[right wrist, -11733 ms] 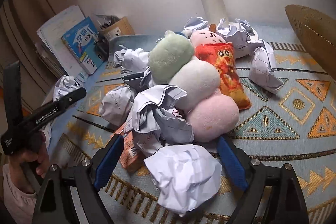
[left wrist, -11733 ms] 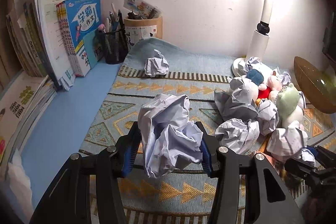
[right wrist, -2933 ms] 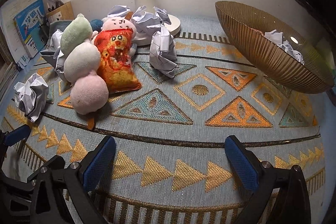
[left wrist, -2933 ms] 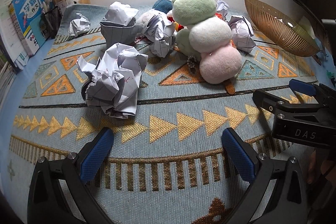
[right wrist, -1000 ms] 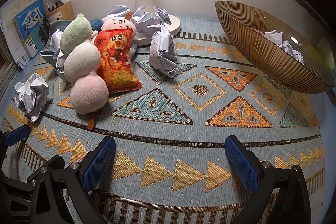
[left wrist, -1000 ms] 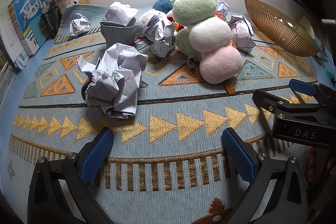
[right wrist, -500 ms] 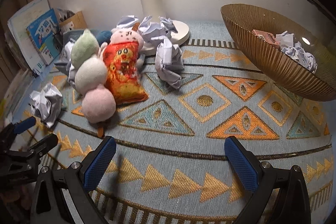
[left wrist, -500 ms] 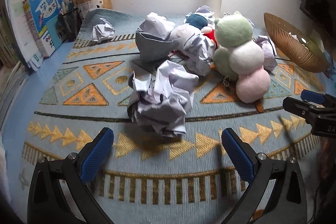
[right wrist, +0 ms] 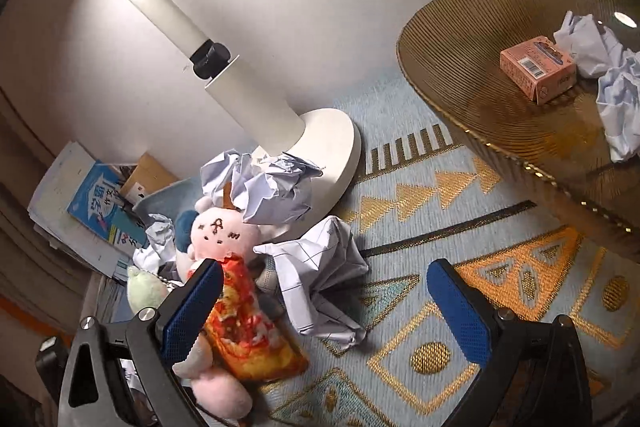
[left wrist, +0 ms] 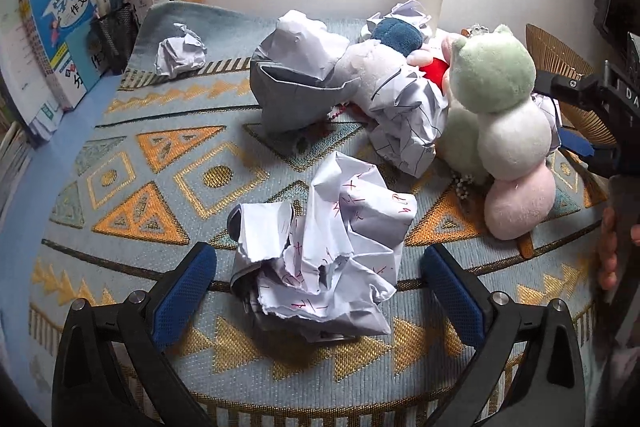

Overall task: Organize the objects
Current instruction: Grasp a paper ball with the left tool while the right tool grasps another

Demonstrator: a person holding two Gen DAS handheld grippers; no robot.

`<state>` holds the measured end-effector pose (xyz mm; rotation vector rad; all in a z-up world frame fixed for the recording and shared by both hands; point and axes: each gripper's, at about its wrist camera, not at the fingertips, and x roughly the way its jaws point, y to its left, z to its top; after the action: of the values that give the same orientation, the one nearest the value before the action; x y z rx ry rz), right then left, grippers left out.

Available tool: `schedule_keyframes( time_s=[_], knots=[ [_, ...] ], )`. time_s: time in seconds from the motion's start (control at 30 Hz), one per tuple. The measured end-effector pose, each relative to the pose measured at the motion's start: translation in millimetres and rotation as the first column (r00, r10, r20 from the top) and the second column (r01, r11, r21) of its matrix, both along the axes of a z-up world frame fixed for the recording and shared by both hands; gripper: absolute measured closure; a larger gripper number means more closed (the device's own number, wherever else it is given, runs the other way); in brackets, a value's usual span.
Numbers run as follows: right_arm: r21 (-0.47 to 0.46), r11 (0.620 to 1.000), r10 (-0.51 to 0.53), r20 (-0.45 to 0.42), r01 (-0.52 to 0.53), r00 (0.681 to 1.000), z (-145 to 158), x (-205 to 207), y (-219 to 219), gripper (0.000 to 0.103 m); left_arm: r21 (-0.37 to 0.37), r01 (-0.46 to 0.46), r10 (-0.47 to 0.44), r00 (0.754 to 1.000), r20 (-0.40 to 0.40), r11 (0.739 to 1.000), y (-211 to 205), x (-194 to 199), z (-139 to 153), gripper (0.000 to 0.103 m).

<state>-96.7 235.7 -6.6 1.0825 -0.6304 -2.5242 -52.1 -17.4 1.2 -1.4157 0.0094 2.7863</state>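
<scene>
At the far left we see upright books and a black mesh pen holder against the wall, glossy covers and wire, seemingly outside our job. Just right of them a small crumpled paper ball sits alone on the woven rug, a flat textile with gold and orange triangles on pale blue.

Our left gripper is spread wide, its blue ribbed pads on either side of a large crumpled sheet marked with red pen, not yet squeezing it. Thin, creased and springy, it should crush easily when clamped. Behind it lies a grey-shadowed wad, then a gridded ball leaning on the plush skewer toy, three soft fuzzy spheres in green, white and pink.

Our right gripper is likewise open and empty, hovering over a squared-paper wad beside a shiny orange snack bag and a pink plush. More paper is piled against the smooth white lamp base.

At the far right the ribbed golden bowl holds a pink carton and two paper wads. We judge the job well short of half done: most paper is still on the rug.
</scene>
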Motion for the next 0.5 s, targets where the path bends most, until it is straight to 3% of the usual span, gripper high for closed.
schedule_keyframes(
  time_s=[0.1, 0.13, 0.17, 0.2, 0.23, 0.27, 0.37, 0.5],
  knots=[
    [0.093, 0.996, 0.005, 0.003, -0.005, 1.0, 5, -4, -15, 0.001, -0.003, -0.006, 0.006, 1.0, 0.0, 1.0, 1, -4, 0, 0.0],
    [0.088, 0.996, 0.019, -0.002, -0.019, 1.0, 6, -5, -16, 0.017, -0.002, -0.01, 0.01, 1.0, 0.0, 1.0, 1, -5, 0, 0.0],
    [0.068, 0.997, 0.041, 0.006, -0.042, 0.999, 4, -7, -16, 0.057, -0.001, -0.015, 0.015, 1.0, -0.001, 1.0, 1, -6, 0, 0.0],
    [0.065, 0.997, 0.041, 0.038, -0.044, 0.998, -1, -10, -16, 0.071, 0.002, -0.017, 0.017, 1.0, -0.003, 1.0, 1, -6, 0, 0.002],
    [0.043, 0.998, 0.039, 0.033, -0.04, 0.999, -1, -9, -12, 0.072, 0.007, -0.019, 0.019, 0.999, -0.032, 1.0, 0, -2, 4, 0.043],
    [0.035, 0.999, 0.033, 0.026, -0.034, 0.999, -1, -8, -12, 0.073, 0.025, -0.021, 0.023, 0.997, -0.079, 0.999, -3, 2, 10, 0.058],
    [0.002, 0.999, 0.036, -0.001, -0.036, 0.999, 1, -6, -9, 0.073, 0.048, -0.04, 0.046, 0.991, -0.123, 0.998, -8, 9, 15, 0.057],
    [-0.028, 0.999, 0.036, -0.003, -0.036, 0.999, 0, -5, -8, 0.073, 0.072, -0.074, 0.082, 0.991, -0.107, 0.995, -18, 4, 10, 0.056]
  ],
)
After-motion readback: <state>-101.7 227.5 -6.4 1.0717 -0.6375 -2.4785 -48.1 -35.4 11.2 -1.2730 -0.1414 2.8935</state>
